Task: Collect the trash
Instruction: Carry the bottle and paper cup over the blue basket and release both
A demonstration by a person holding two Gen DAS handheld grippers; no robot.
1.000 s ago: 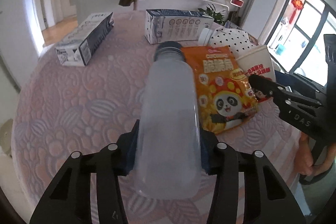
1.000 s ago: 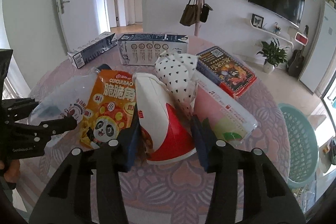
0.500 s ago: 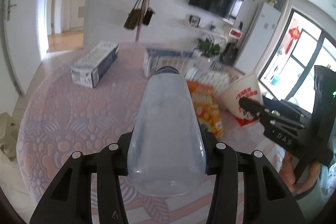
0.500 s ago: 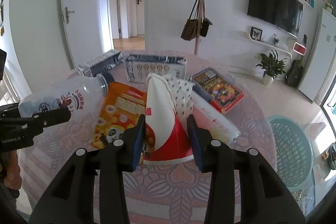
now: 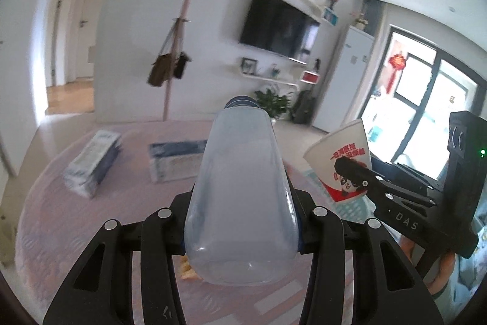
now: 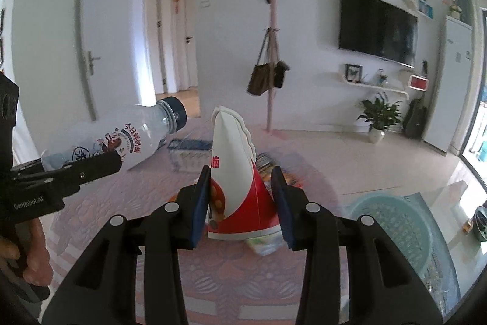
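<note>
My left gripper is shut on a clear plastic bottle with a dark blue cap, held above the round table. The same bottle shows at the left of the right wrist view, with the left gripper clamped on it. My right gripper is shut on a flattened red-and-white paper cup, lifted off the table. That cup also appears at the right of the left wrist view, in the right gripper.
Two milk cartons lie on the pink patterned tablecloth. A light green mesh basket stands on the floor right of the table. Snack packets stay on the table below the cup. A coat stand rises behind.
Both grippers have risen from the table, carrying the bottle and the cup with them. The views now tilt up toward the room, and the right jaws have squeezed the cup slightly flatter.
</note>
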